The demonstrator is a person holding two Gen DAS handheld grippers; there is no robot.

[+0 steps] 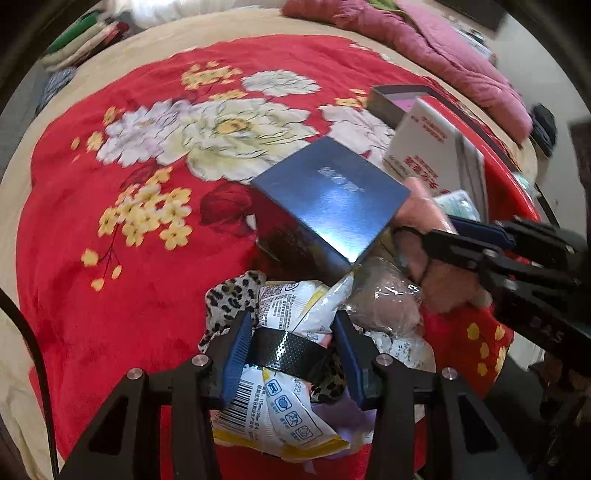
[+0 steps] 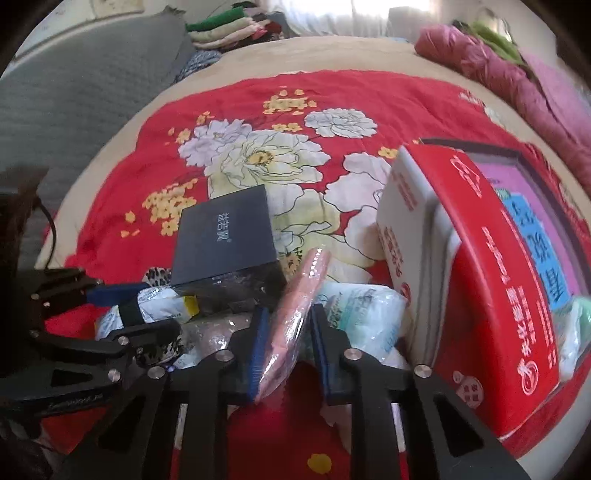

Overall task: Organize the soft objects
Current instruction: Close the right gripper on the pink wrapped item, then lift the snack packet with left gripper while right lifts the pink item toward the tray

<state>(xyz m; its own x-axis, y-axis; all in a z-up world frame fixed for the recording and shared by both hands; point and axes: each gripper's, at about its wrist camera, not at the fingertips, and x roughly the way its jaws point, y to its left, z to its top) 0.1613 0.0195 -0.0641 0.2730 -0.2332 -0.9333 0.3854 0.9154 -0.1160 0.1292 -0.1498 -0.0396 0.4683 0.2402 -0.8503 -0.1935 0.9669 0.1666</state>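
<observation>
Blue pads on our left gripper [image 1: 291,350] press from both sides on a white-and-yellow printed packet [image 1: 280,410] wrapped by a black perforated band [image 1: 291,352]; the jaws stand partly closed, clenched on that bundle. Leopard-print cloth [image 1: 229,295] bunches just beside the packet, and a clear bag of pale stuff [image 1: 391,306] lies touching it on the other side.

Our right gripper [image 2: 284,350] has its jaws drawn in narrow on a pink item in clear wrap [image 2: 295,314], which stands on edge between the pads. The left pad presses the wrap; whether the right pad also touches it we cannot tell for sure, though the grip looks firm. In the left view the same gripper [image 1: 417,236] reaches into the pile and the pink bundle bulges around its fingers.

We place the rest by the dark blue box [image 1: 328,199], which sits tilted on the heap. The packet lies just below it, toward the left camera. The pink item is beside its near right corner. A white-and-green soft pack [image 2: 365,314] rests to the right of the pink item. Further right stands a red-and-white carton [image 2: 461,258], with a shallow tray [image 2: 535,192] behind it. All of this lies on a red floral blanket [image 1: 129,221] covering a bed. Well beyond the box, a pink quilt [image 2: 498,74] is heaped along the far edge, and folded clothes [image 2: 229,26] are stacked at the far left.
</observation>
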